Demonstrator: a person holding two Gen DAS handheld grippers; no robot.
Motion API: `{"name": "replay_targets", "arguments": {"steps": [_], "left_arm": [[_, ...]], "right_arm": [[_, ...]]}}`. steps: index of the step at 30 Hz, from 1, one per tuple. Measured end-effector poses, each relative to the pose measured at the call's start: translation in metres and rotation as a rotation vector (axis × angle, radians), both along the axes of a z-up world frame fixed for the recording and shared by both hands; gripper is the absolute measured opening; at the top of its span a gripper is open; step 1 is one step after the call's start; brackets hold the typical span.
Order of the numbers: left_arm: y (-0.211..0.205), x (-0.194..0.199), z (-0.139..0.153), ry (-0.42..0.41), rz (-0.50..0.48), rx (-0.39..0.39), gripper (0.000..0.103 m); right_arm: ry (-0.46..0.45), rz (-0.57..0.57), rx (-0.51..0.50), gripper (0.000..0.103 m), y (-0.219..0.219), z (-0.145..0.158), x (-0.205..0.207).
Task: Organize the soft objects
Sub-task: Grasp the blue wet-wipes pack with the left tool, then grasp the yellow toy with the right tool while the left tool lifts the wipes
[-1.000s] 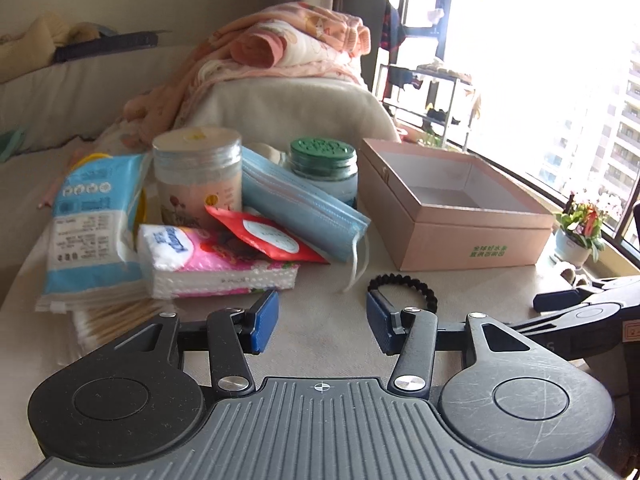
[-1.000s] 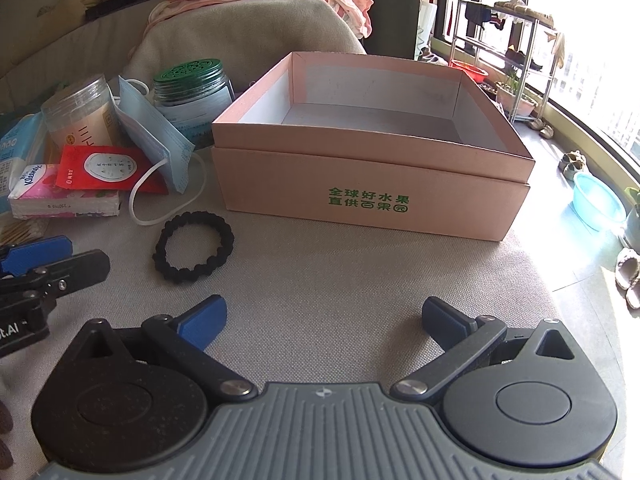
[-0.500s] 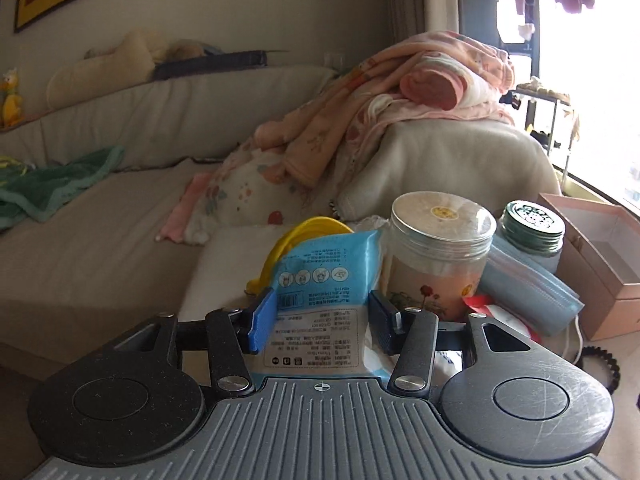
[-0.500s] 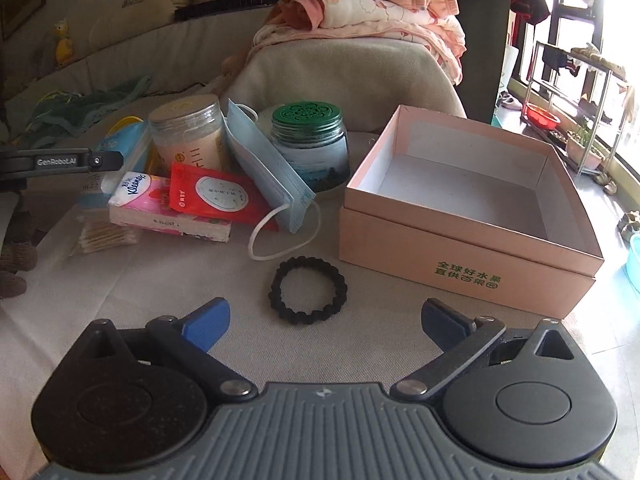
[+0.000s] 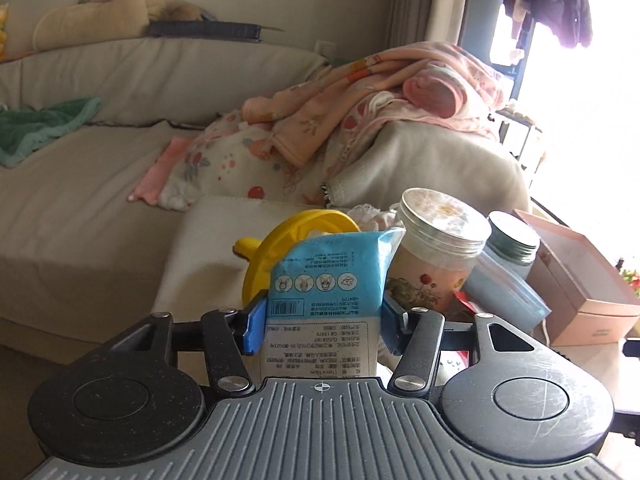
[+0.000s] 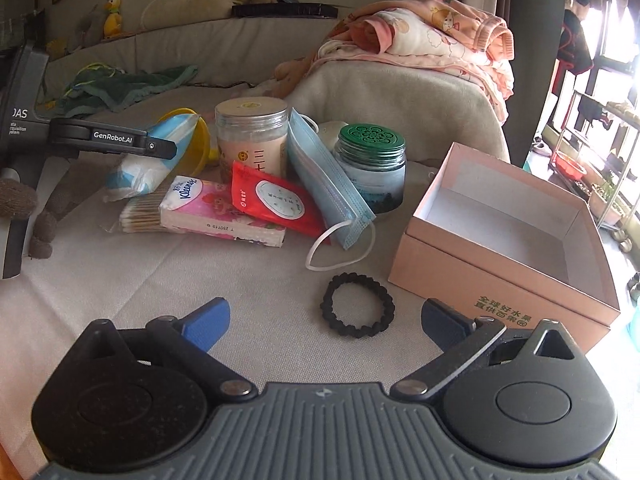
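Note:
My left gripper (image 5: 322,330) is shut on a blue-and-white soft pack (image 5: 326,292), its blue pads pressing both sides; the pack is lifted and tilted, as the right wrist view (image 6: 148,160) shows. My right gripper (image 6: 324,320) is open and empty, low over the cloth-covered table, with a black braided bracelet (image 6: 357,310) just ahead of it. A pink Kleenex tissue pack (image 6: 220,212), a red sachet (image 6: 276,202), a blue face mask (image 6: 328,184) and a bag of cotton swabs (image 6: 140,218) lie in a heap. An open pink box (image 6: 508,236) stands to the right.
A clear jar with a pale lid (image 6: 252,136) and a green-lidded jar (image 6: 372,164) stand behind the heap. A yellow plastic ring (image 5: 280,248) is behind the pack. A sofa with pink blankets (image 5: 380,96) lies beyond. The window is at the right.
My left gripper swung left from the bracelet area to the blue-and-white pack, closed on it and lifted it. My right gripper pulled back and turned left, staying open.

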State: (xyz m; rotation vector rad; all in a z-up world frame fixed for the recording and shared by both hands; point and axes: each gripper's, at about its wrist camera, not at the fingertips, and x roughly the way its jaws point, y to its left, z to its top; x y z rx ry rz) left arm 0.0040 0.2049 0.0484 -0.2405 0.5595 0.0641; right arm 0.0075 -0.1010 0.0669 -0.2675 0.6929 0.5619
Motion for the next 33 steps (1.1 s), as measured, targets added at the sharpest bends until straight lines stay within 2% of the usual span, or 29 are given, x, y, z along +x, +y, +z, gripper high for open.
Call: {"name": "replay_targets", "arguments": {"steps": [4,7,9,11,13,15,16,18,20,25,27,28,29,31,33], "left_arm": [[0.016,-0.025,0.009,-0.035,0.020,-0.083,0.058],[0.024,-0.043,0.015,-0.068,0.032,-0.098,0.058],[0.033,-0.051,0.016,-0.075,0.044,-0.106,0.058],[0.044,-0.056,0.014,-0.075,0.061,-0.128,0.058],[0.055,-0.059,0.011,-0.076,0.082,-0.155,0.058],[0.069,-0.061,0.008,-0.079,0.106,-0.182,0.058],[0.078,-0.063,0.006,-0.083,0.118,-0.204,0.058],[0.089,-0.064,0.003,-0.086,0.126,-0.233,0.058],[0.099,-0.062,0.001,-0.092,0.130,-0.249,0.058],[0.116,-0.055,-0.007,-0.081,0.151,-0.264,0.058],[0.123,-0.051,-0.011,-0.067,0.167,-0.273,0.058],[0.125,-0.050,-0.012,-0.063,0.174,-0.280,0.058],[0.128,-0.049,-0.012,-0.059,0.180,-0.288,0.058],[0.129,-0.048,-0.010,-0.057,0.189,-0.290,0.058],[0.128,-0.044,-0.002,-0.063,0.191,-0.277,0.058]], "right_arm": [[-0.058,0.041,0.003,0.102,0.018,0.022,0.000],[-0.131,0.110,0.021,0.102,0.042,0.052,0.001],[-0.161,0.199,0.050,0.102,0.066,0.076,0.007],[-0.148,0.305,0.059,0.102,0.095,0.094,0.019],[-0.144,0.372,0.008,0.102,0.138,0.108,0.034],[-0.149,0.398,-0.072,0.099,0.181,0.109,0.049],[-0.140,0.415,-0.105,0.093,0.199,0.107,0.057],[-0.085,0.445,-0.174,0.087,0.236,0.098,0.073],[-0.023,0.438,-0.231,0.081,0.263,0.084,0.092],[0.108,0.408,-0.351,0.078,0.302,0.049,0.125],[0.135,0.418,-0.383,0.053,0.308,0.037,0.127],[0.149,0.421,-0.397,0.035,0.310,0.032,0.127],[0.164,0.421,-0.404,0.030,0.310,0.028,0.127],[0.175,0.413,-0.388,0.028,0.306,0.027,0.126],[0.156,0.407,-0.339,0.027,0.298,0.041,0.125]]}}
